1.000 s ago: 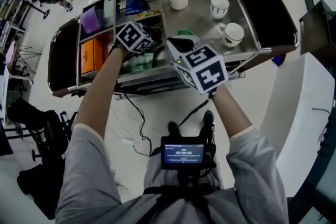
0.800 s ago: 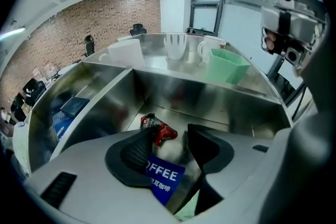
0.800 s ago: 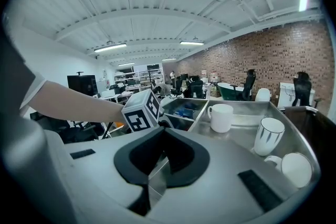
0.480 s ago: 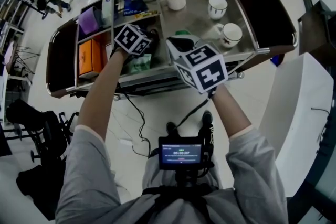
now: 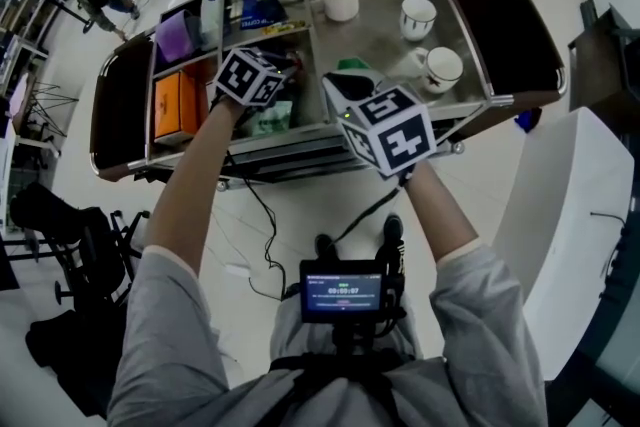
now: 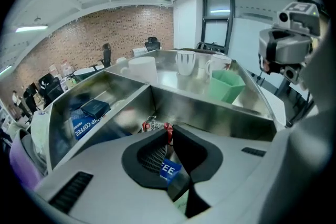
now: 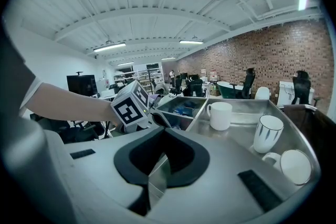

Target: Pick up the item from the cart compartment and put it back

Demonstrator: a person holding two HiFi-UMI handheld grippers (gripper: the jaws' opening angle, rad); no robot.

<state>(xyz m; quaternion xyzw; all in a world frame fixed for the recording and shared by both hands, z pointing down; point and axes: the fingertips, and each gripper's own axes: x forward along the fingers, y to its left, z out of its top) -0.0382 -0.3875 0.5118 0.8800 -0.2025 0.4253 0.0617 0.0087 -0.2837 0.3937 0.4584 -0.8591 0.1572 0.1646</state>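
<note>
We see the left gripper (image 6: 169, 132) closing its jaws on a packet (image 6: 169, 169) inside the cart's (image 5: 375, 33) middle compartment. The right gripper (image 7: 164, 134), jaws together and empty, hovers at the cart's front edge.

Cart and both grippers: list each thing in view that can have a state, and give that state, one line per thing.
left gripper: jaws closing on the coffee sachet between them.
right gripper: jaws together, nothing between them.
white mug: upright.
striped cup: upright.
green tub: upright, open-topped.
</note>
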